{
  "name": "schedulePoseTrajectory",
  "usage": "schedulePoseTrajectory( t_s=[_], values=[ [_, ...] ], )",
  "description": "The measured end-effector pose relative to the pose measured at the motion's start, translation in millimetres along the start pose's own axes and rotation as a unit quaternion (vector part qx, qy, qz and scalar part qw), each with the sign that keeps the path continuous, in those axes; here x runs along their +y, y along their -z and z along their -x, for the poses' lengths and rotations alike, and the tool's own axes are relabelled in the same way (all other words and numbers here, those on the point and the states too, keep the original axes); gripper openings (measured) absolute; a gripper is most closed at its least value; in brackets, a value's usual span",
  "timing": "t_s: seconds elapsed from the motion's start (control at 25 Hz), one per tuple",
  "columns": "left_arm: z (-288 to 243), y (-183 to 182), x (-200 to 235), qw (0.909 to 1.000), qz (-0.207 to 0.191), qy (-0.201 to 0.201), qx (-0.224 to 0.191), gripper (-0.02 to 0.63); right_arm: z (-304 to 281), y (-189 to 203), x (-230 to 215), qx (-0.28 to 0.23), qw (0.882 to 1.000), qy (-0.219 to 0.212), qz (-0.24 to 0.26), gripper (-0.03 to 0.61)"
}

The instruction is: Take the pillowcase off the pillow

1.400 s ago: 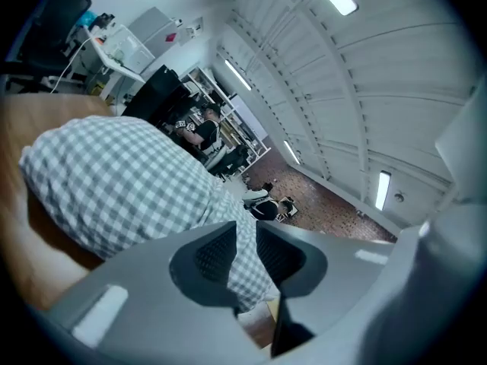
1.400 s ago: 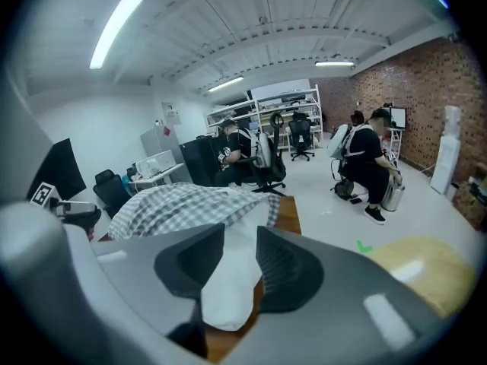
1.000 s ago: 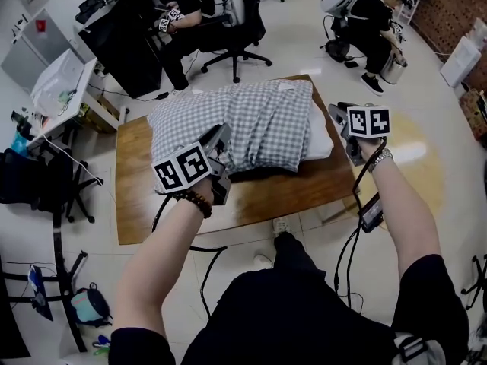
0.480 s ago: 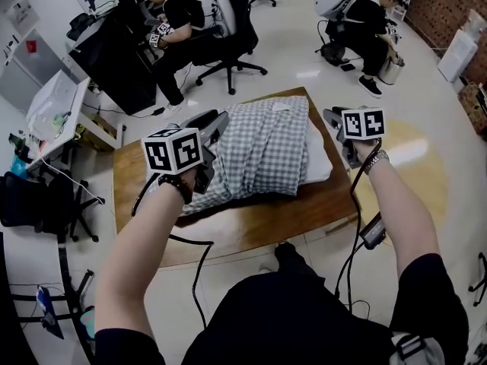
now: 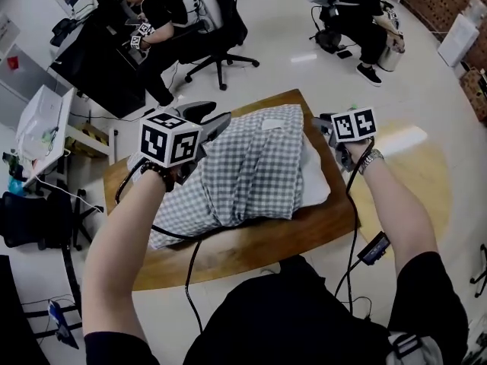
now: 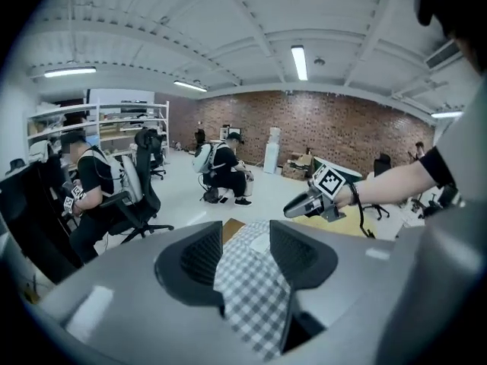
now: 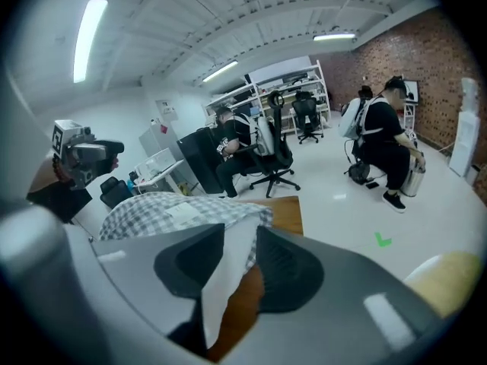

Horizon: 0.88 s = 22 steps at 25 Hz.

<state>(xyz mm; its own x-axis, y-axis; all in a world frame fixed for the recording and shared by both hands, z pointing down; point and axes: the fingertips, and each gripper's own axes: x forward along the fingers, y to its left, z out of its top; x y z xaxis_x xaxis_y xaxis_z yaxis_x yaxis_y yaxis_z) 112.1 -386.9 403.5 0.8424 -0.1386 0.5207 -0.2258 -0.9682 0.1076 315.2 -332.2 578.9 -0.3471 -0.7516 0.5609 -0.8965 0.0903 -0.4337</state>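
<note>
A grey-and-white checked pillowcase lies on the wooden table, with the white pillow sticking out of its right end. My left gripper hovers over the case's far left part. Its jaws have just been opening, and in the left gripper view checked cloth shows in the gap without being pinched. My right gripper is at the pillow's far right corner. In the right gripper view it is shut on a fold of white pillow cloth.
Cables hang from both grippers over the table's near edge. Beyond the far side a person sits in an office chair at a dark desk, and another person crouches at the far right. A white desk stands at the left.
My left gripper left the case's near left corner, rose and travelled to its far left side while rolling. The checked cloth now spreads further toward the near left. The right gripper dropped closer to the pillow.
</note>
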Motion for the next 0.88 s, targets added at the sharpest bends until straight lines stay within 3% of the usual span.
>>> schedulePoseTrajectory(
  t_s=[0.16,0.28,0.48,0.88],
  values=[
    [-39.3,-4.7,20.4,0.9937,-0.086,0.032,0.065,0.207,-31.6,-4.9,-16.5,0.026,0.999,-0.037,-0.024,0.132],
    [-61.4,-3.4,36.2,0.9873,-0.103,0.06,0.105,0.227,-49.6,-13.6,-22.0,0.038,0.996,-0.067,-0.045,0.134],
    [-96.7,5.0,68.5,0.9793,-0.091,0.087,0.158,0.272,-77.7,-18.8,-28.9,0.067,0.986,-0.124,-0.088,0.189],
    [-151.7,45.1,113.8,0.9655,-0.027,0.129,0.224,0.308,-108.5,5.5,-42.7,0.094,0.96,-0.21,-0.161,0.193]
  ],
)
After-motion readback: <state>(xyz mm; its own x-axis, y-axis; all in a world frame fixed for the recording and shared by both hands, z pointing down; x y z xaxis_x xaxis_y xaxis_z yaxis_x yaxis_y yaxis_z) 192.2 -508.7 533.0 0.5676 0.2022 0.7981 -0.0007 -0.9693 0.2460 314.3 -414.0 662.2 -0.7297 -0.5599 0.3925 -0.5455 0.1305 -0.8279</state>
